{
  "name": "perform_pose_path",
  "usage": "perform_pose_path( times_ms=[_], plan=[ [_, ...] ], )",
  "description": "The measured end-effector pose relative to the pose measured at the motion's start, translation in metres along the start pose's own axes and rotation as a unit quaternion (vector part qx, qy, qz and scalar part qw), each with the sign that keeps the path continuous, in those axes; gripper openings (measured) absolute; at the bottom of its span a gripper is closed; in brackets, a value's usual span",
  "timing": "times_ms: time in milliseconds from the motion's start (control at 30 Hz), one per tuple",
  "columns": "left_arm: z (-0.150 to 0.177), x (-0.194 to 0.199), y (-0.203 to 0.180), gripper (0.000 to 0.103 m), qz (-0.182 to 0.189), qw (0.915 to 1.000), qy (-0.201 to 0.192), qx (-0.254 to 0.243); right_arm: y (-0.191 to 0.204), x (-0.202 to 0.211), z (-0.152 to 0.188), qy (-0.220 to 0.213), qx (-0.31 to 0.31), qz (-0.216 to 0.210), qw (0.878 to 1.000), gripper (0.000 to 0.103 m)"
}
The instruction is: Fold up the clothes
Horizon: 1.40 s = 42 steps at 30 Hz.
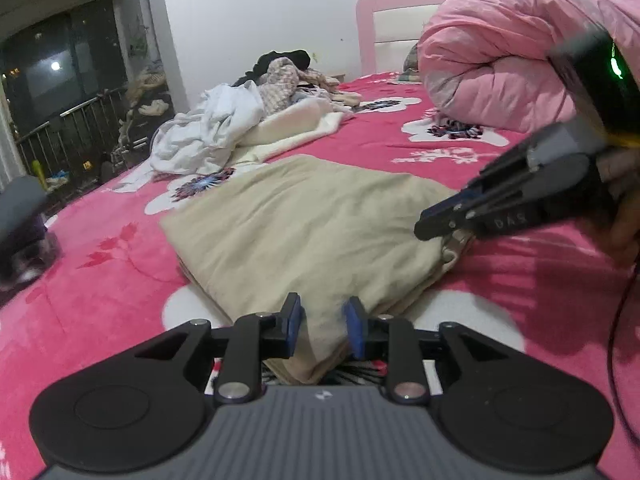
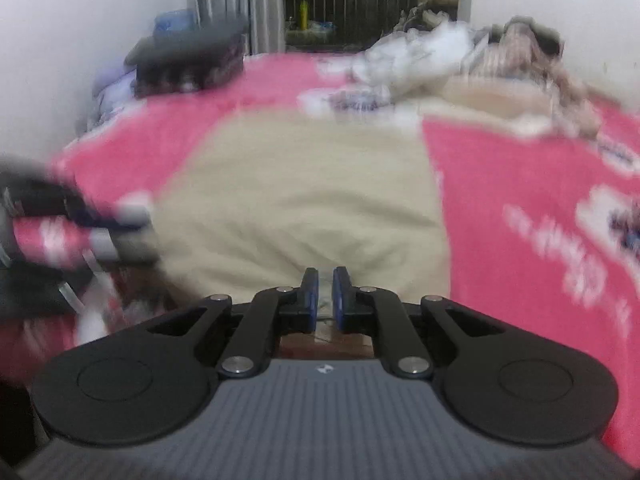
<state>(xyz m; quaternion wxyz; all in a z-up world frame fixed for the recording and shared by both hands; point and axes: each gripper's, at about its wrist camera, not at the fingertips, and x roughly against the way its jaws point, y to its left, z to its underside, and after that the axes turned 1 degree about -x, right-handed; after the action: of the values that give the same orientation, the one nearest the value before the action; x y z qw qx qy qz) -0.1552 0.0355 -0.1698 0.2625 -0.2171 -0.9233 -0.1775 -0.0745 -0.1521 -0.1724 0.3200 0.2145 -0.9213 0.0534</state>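
Observation:
A folded beige garment (image 1: 304,224) lies on the pink flowered blanket (image 1: 100,288). At the bottom of the left wrist view my left gripper (image 1: 324,324) has its blue pads on either side of the garment's near corner, pressing on the cloth. My right gripper (image 1: 424,230) comes in from the right, held by a hand, and pinches the garment's right edge, where the cloth bunches. In the blurred right wrist view the right gripper (image 2: 325,296) shows its pads almost together over the beige garment (image 2: 304,184). The left gripper (image 2: 120,220) is a dark smear at the left.
A heap of loose white and checked clothes (image 1: 224,124) lies at the far side of the bed. A rolled pink quilt (image 1: 520,52) fills the back right by the headboard. A dark folded stack (image 1: 24,224) sits at the left edge. A railing and dark window stand beyond.

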Motion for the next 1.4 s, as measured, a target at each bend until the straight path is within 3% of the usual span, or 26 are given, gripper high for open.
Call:
perform_pose_path(
  times_ms=[67, 200, 333, 500, 533, 600, 667, 800, 900, 967, 1033, 1167, 1333, 1400],
  plan=[
    [0.002, 0.000, -0.003, 0.028, -0.009, 0.9999, -0.002, -0.007, 0.005, 0.003, -0.012, 0.008, 0.008, 0.008, 1.000, 0.006],
    [0.004, 0.000, -0.001, 0.028, -0.010, 0.9999, -0.004, 0.002, 0.002, 0.021, -0.031, -0.042, 0.000, 0.043, 0.998, 0.006],
    [0.002, 0.000, -0.005, 0.030, -0.008, 0.9999, -0.005, -0.005, -0.019, 0.001, 0.001, 0.005, -0.037, 0.066, 0.997, 0.006],
    [0.006, 0.000, -0.004, 0.031, -0.013, 0.9999, -0.007, 0.001, -0.018, 0.018, -0.028, -0.036, -0.057, 0.084, 0.994, 0.006],
    [0.006, 0.000, -0.005, 0.031, -0.011, 0.9999, -0.007, -0.001, -0.023, 0.014, -0.019, -0.018, -0.078, 0.087, 0.993, 0.006],
    [0.005, 0.000, -0.007, 0.032, -0.009, 0.9999, -0.008, -0.007, -0.034, 0.006, 0.003, 0.007, -0.114, 0.080, 0.990, 0.006],
    [0.005, 0.000, -0.008, 0.033, -0.016, 0.9998, -0.006, -0.012, -0.036, 0.007, -0.003, 0.013, -0.125, 0.078, 0.989, 0.007],
    [0.008, 0.000, -0.006, 0.033, -0.014, 0.9998, -0.010, -0.009, -0.045, 0.019, -0.025, -0.046, -0.155, 0.077, 0.984, 0.007],
    [0.008, 0.000, -0.008, 0.034, -0.008, 0.9998, -0.010, -0.016, -0.059, -0.011, 0.008, 0.017, -0.193, 0.062, 0.979, 0.008],
    [0.007, 0.001, -0.008, 0.034, -0.014, 0.9998, -0.008, -0.014, -0.064, -0.008, 0.013, 0.005, -0.213, 0.056, 0.976, 0.008],
    [0.008, 0.001, -0.007, 0.034, -0.014, 0.9998, -0.010, -0.010, -0.065, -0.004, -0.008, 0.005, -0.211, 0.059, 0.976, 0.010],
    [0.010, 0.000, -0.007, 0.034, -0.016, 0.9996, -0.012, -0.018, -0.069, 0.002, -0.027, -0.044, -0.201, 0.059, 0.977, 0.010],
    [0.008, 0.000, -0.007, 0.034, -0.014, 0.9997, -0.008, -0.018, -0.077, -0.032, -0.002, 0.010, -0.212, 0.036, 0.977, 0.010],
    [0.010, 0.000, -0.007, 0.035, -0.016, 0.9997, -0.009, -0.018, -0.080, -0.026, -0.023, 0.002, -0.214, 0.035, 0.976, 0.013]
  ],
)
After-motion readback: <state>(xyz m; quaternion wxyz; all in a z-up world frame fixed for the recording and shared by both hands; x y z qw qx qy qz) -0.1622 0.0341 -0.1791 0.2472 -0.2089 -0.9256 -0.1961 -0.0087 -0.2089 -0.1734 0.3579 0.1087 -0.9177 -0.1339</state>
